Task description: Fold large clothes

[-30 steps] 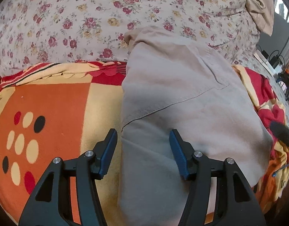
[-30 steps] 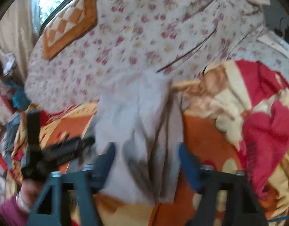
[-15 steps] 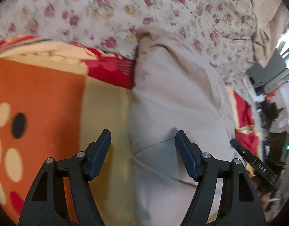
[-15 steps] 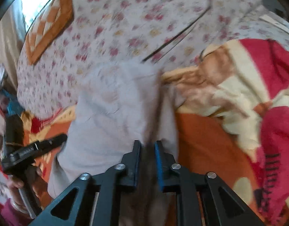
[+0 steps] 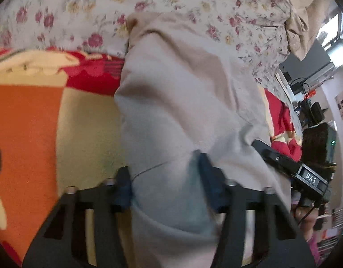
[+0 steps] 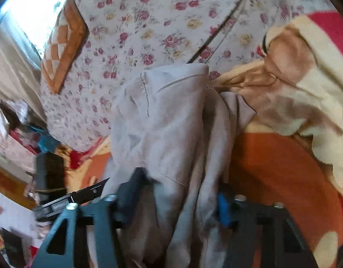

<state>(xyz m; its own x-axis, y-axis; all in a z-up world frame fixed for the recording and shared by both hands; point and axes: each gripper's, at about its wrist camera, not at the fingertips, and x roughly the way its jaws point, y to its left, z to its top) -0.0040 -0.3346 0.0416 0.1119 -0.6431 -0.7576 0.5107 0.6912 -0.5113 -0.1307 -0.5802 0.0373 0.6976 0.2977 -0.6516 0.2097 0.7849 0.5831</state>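
A beige garment point(image 5: 182, 89), trousers by the seams, lies lengthwise on a bed. In the left wrist view my left gripper point(image 5: 164, 183) straddles its near end. The jaws are closing with the fabric bunched between them, and the left pad sits at the cloth's edge. In the right wrist view the same garment point(image 6: 167, 116) runs between the fingers of my right gripper point(image 6: 178, 198). Its jaws are opening with rumpled folds in the gap. Each view catches the other gripper at the garment's side: the right one point(image 5: 289, 167) and the left one point(image 6: 82, 197).
Under the garment lies an orange, red and cream blanket point(image 5: 37, 134), rumpled on the right point(image 6: 305, 78). Beyond it are a floral sheet point(image 5: 82, 11) and an orange checked pillow point(image 6: 64, 44). A desk with cables and devices point(image 5: 314, 111) stands past the bed's right side.
The left jaws widened, then came in around the garment's near end. The right jaws pinched the fabric half a second ago and now stand apart again. Both grippers dropped closer to the cloth.
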